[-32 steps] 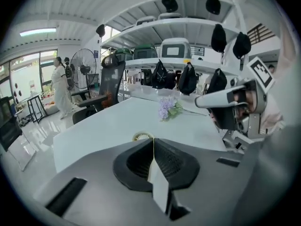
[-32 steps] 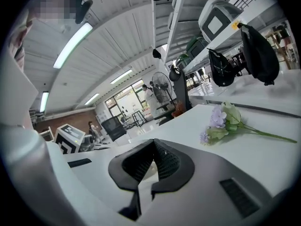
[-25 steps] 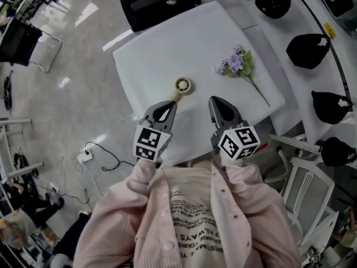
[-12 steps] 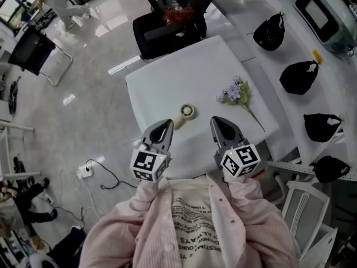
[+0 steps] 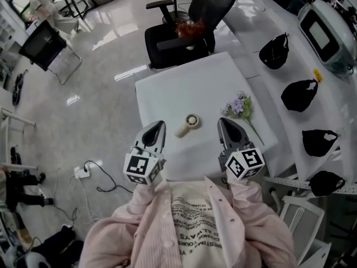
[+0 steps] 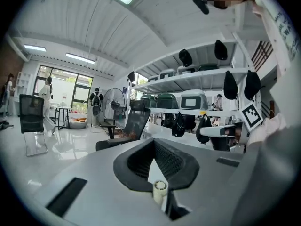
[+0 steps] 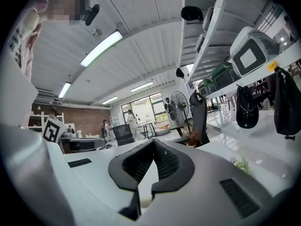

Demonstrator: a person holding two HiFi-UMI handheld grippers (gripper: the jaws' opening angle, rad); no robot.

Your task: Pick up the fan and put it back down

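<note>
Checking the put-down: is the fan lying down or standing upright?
Lying down: the fan has its round head and handle both flat on the white table.

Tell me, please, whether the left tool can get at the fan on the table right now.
Probably yes: the table between the left tool and the fan is bare, though its jaws are shut and would need opening first.

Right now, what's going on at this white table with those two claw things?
A person holds a gripper in each hand at the white table. The left gripper and right gripper are both shut and empty, near the table's front edge. The small fan lies on its side on the table, just beyond and between them, touched by neither. A sprig of purple flowers lies to its right.
</note>
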